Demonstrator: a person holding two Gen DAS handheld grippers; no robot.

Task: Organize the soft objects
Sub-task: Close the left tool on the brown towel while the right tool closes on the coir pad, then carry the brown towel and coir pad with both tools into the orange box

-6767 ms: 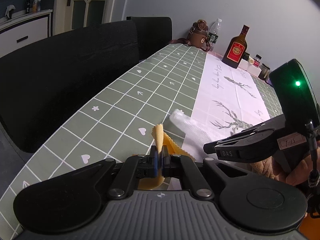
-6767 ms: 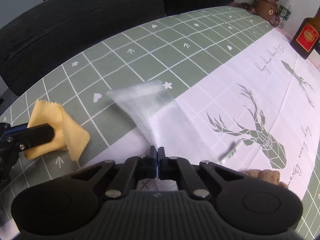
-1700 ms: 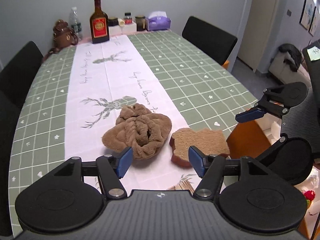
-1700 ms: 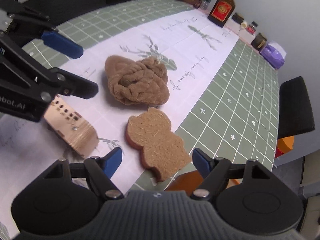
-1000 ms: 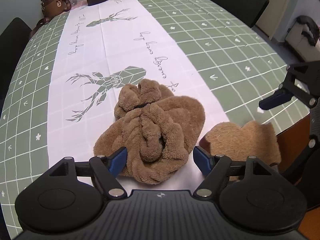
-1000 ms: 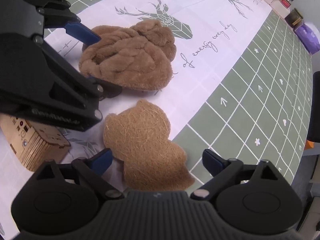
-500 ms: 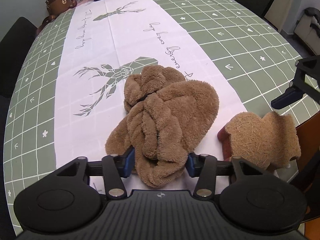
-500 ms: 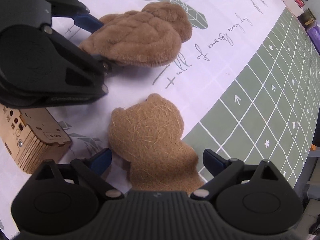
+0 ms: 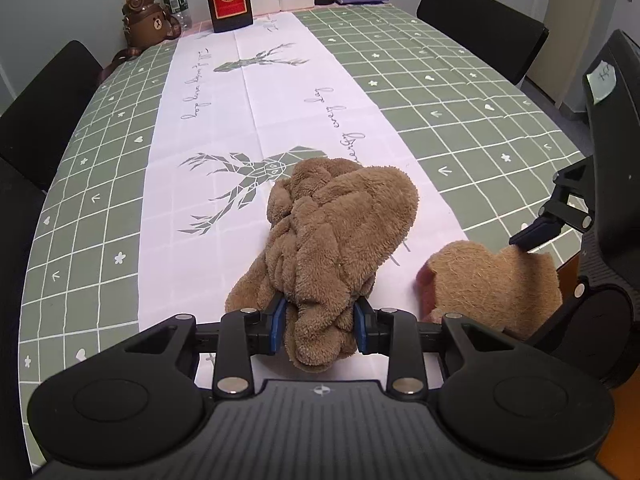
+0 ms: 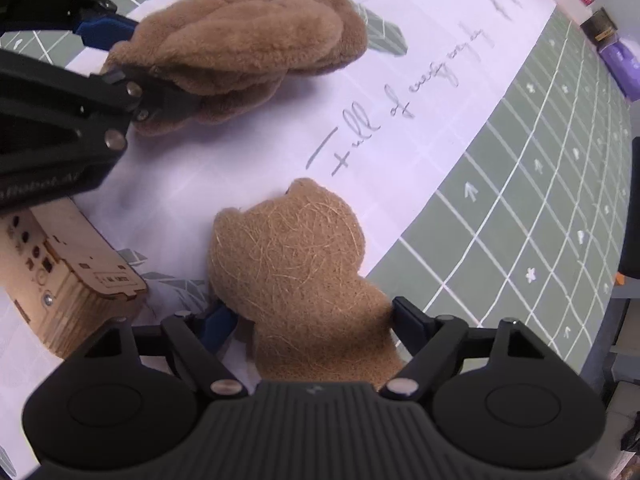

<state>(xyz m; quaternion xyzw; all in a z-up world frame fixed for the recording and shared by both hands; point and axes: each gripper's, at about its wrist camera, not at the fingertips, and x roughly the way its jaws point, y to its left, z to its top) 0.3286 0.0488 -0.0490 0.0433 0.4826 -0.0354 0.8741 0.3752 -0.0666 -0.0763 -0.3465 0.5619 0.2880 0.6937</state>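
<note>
At the left, the left gripper [image 9: 319, 325] has its blue pads pressed into the near fold of the fluffy brown towel [image 9: 340, 236], which lies bunched on the white deer-print runner [image 9: 240, 120] of the green checked tablecloth [image 9: 100, 184]. Its jaws have just been closing and now pinch that fold. To do this step well, the person would likely want a thick gather of pile between the pads rather than a loose edge, and a straight lift so the bundle does not unroll or drag across the runner. Just right of the towel lies the bear-shaped coir pad [image 10: 304, 280], flat near the table's edge, with a small wooden box [image 10: 68, 280] beside it. The right gripper [image 10: 312, 320] straddles the pad's lower lobe; its jaws have just been narrowing, and the black right finger appears to touch the pad's edge while the blue left pad sits at its other side, but a firm clamp cannot be confirmed. The pad is stiff and thin, so a grip across its narrow waist would probably hold better than one on a lobe. Compared with a second ago, the left jaws then stood wide on either side of the towel with nothing squeezed, and the right jaws stood clear of the pad's sides.
</note>
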